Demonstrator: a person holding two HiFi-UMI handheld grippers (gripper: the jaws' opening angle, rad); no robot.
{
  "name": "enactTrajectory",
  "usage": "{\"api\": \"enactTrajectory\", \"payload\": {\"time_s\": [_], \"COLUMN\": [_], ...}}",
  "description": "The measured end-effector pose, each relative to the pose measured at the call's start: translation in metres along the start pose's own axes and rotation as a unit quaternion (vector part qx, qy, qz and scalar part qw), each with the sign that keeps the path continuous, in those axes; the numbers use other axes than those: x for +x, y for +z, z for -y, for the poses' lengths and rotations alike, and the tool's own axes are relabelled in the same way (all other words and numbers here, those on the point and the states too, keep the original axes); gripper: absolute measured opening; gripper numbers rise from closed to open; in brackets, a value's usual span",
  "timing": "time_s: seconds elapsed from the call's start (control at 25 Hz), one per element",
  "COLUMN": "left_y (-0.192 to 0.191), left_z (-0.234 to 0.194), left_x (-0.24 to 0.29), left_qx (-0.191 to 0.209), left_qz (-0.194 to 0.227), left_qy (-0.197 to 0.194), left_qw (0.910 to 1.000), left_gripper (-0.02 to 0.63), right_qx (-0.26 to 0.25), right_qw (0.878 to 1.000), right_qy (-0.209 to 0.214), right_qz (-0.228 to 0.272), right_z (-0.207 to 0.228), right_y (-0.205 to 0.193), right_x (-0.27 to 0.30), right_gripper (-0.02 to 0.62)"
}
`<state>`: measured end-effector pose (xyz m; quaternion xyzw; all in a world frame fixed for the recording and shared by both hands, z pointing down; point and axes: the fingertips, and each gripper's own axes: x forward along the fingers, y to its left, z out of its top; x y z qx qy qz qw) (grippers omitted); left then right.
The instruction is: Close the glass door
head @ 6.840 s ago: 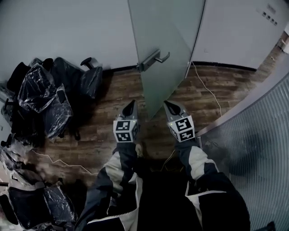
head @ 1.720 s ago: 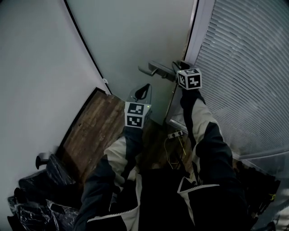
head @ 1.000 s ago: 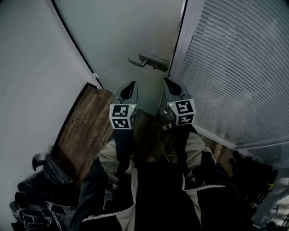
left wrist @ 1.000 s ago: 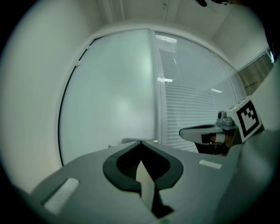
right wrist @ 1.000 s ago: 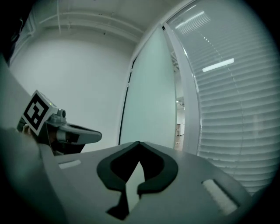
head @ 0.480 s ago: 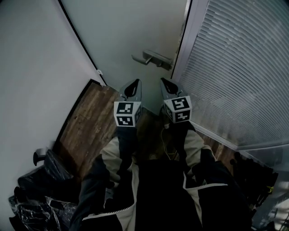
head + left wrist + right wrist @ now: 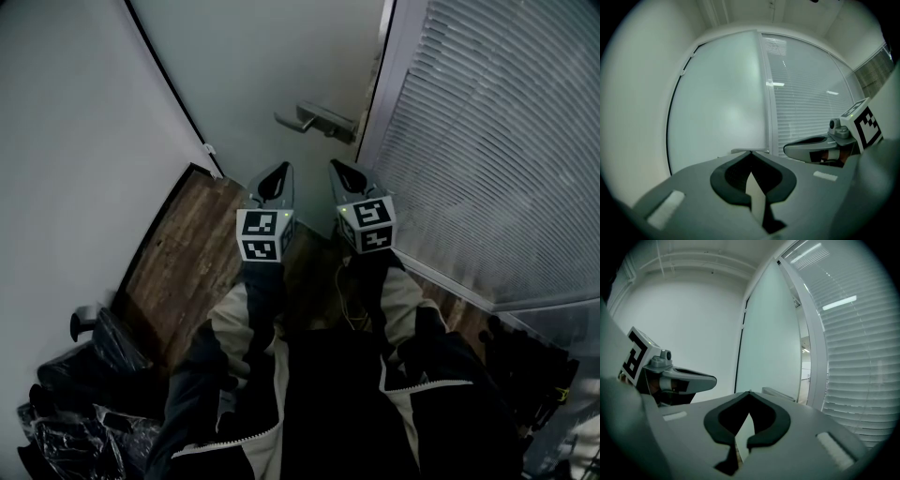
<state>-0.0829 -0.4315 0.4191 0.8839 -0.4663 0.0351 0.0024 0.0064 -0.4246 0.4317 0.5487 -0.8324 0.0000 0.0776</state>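
**Operator:** Where is the glass door sitting, and how much room am I getting?

**Spotter:** The glass door [image 7: 272, 66] is standing straight ahead of you. Its handle edge is lying just beside the door frame [image 7: 380, 75] on your right, and the right gripper view is showing a thin slit between them. The one lever handle [image 7: 314, 119] is jutting toward you, above and clear of both claws. A white wall [image 7: 66, 141] is closing in on your left and a slatted blind partition [image 7: 497, 141] on your right. Only a narrow wedge of wooden floor [image 7: 187, 244] is lying open.

**Operator:** And the claws?

**Spotter:** You are holding two. The left claw [image 7: 279, 171] and right claw [image 7: 336, 167] are hovering side by side, apart from each other. Both are pinched fully together and gripping nothing. One cable [image 7: 342, 292] is trailing on the floor below the right one. Plastic-wrapped chairs [image 7: 66, 412] are crowding your lower left, and I cannot count them.
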Motion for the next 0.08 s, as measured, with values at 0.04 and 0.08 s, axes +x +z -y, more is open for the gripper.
{"api": "enactTrajectory", "payload": {"time_s": [0.04,0.08], "left_y": [-0.0004,-0.0007], "left_z": [0.0009,0.0018], "left_x": [-0.0011,-0.0022], "left_qx": [0.000,0.001], "left_qz": [0.000,0.000], "left_qy": [0.000,0.000], "left_qw": [1.0000,1.0000], "left_gripper": [0.005,0.005], "right_qx": [0.001,0.001], "right_qw": [1.000,1.000], "right_qy": [0.000,0.000], "right_qz": [-0.002,-0.003], "right_z": [-0.0013,-0.0027], "right_y": [-0.0008,-0.0016], "right_x": [-0.0010,-0.0020], "right_gripper": [0.002,0.002]}}
